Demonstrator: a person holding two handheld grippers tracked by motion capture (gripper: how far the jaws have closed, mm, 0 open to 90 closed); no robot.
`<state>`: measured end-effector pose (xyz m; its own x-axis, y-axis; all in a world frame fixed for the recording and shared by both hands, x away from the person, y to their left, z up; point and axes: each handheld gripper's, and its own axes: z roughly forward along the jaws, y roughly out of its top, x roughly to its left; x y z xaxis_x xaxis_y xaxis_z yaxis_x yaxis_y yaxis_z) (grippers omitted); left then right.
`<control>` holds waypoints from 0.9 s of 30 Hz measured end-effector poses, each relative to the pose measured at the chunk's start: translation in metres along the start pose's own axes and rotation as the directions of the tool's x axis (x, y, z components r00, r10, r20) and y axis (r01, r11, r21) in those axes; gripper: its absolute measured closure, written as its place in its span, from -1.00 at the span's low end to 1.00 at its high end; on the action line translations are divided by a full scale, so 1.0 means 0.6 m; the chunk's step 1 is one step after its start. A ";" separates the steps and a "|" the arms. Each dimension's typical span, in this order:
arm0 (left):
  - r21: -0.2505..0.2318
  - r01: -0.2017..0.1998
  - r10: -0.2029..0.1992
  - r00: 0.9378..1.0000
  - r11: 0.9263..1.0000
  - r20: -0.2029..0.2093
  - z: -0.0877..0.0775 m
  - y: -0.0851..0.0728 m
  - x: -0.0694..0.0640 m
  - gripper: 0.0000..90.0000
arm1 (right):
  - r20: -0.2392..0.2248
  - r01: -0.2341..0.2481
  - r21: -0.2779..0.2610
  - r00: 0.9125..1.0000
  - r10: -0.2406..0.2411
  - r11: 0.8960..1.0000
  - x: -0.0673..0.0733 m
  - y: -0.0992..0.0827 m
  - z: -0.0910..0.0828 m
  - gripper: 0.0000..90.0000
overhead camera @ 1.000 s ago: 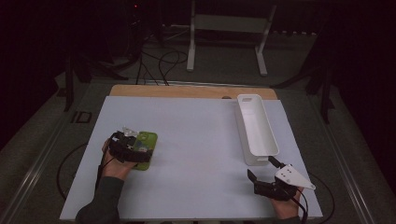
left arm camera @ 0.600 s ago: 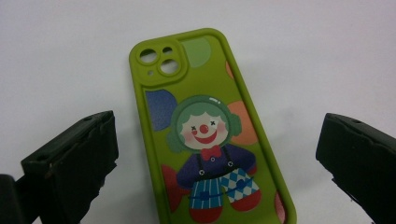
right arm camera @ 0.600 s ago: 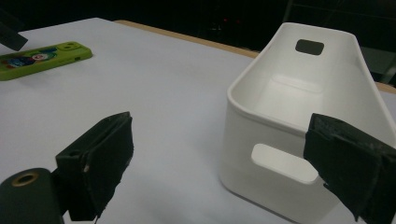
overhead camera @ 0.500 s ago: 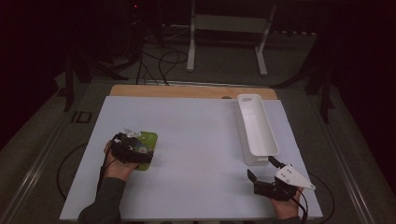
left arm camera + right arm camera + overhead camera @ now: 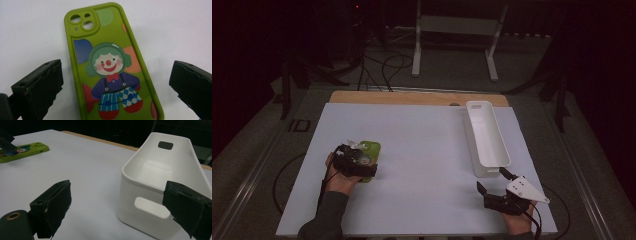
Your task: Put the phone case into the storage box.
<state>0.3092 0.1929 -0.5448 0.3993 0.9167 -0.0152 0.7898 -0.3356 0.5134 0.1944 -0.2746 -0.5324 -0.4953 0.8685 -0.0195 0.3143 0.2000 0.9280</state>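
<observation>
While the left tongs [image 5: 115, 82] gape over the green phone case [image 5: 112, 65], the white bin [image 5: 486, 137] sits empty beside the open right tongs [image 5: 493, 187].

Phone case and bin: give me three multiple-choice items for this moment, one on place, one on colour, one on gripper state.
1. Where does the phone case lie?
A. in the bin
B. on the white table top
C. on the floor

2. What colour is the case's rim?
A. green
B. red
C. black

3. How do the left gripper's jaws stand?
A. shut on the case
B. open on either side of the case
C. shut on the bin

Answers: B, the phone case lies flat on the table, far from the bin; A, green all round; B, the left gripper shows gaps beside both jaws.
</observation>
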 end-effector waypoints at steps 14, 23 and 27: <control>0.021 0.011 -0.011 1.000 1.000 0.003 0.010 -0.005 0.001 -1.00 | 0.000 -0.001 0.001 1.000 0.001 1.000 0.001 0.000 0.000 -0.82; 0.035 0.011 -0.011 1.000 0.999 0.010 0.014 -0.007 0.001 -1.00 | 0.000 -0.001 0.002 1.000 0.001 1.000 0.001 0.000 0.001 -0.82; 0.038 0.011 -0.011 1.000 0.999 0.008 0.016 -0.007 0.001 -1.00 | 0.000 0.000 0.002 1.000 0.000 1.000 0.001 0.000 0.000 -0.82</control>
<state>0.3105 0.1931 -0.5551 0.3944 0.9185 -0.0276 0.8110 -0.3338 0.4804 0.1943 -0.2740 -0.5326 -0.4952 0.8686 -0.0193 0.3159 0.2007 0.9273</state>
